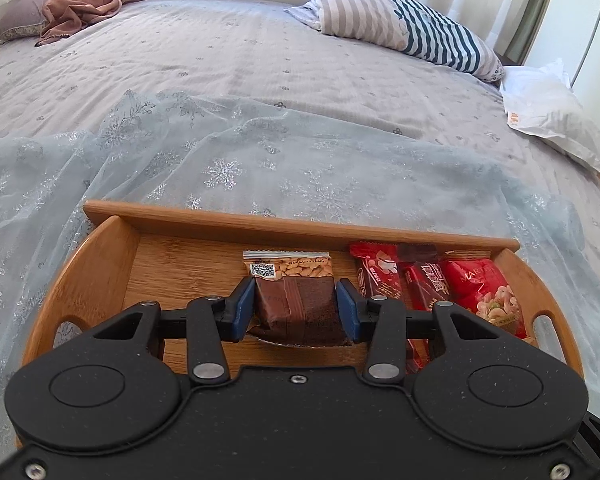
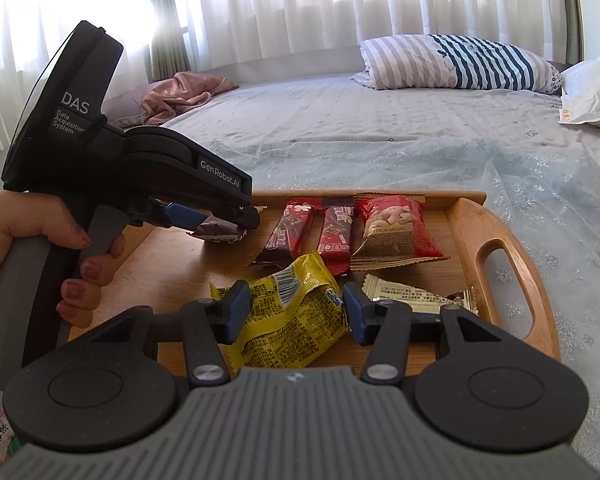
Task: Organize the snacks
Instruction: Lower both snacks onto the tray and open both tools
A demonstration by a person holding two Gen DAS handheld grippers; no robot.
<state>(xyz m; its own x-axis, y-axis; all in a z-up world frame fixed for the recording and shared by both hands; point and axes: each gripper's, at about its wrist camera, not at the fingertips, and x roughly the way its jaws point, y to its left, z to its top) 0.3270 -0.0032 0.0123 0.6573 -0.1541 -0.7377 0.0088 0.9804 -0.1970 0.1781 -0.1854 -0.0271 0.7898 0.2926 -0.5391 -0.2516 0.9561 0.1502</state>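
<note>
Wooden tray (image 2: 466, 216) on bed. Three red packets (image 2: 332, 232) lined along far wall. Left hand-held gripper (image 1: 296, 312) clamped on brown snack pack (image 1: 296, 304), low over tray floor, not released. Right hand-held gripper (image 2: 294, 312) straddles yellow packet (image 2: 288, 312), pads apart. Gold packet (image 2: 416, 294) unsorted. Roughly halfway.

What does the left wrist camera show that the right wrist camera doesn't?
Only the left wrist view shows the peanut packet behind the brown snack gripped by the left gripper. Only the right wrist view shows the yellow packet between the right gripper pads, a gold packet, and the hand. Both show the wooden tray and red snacks.
</note>
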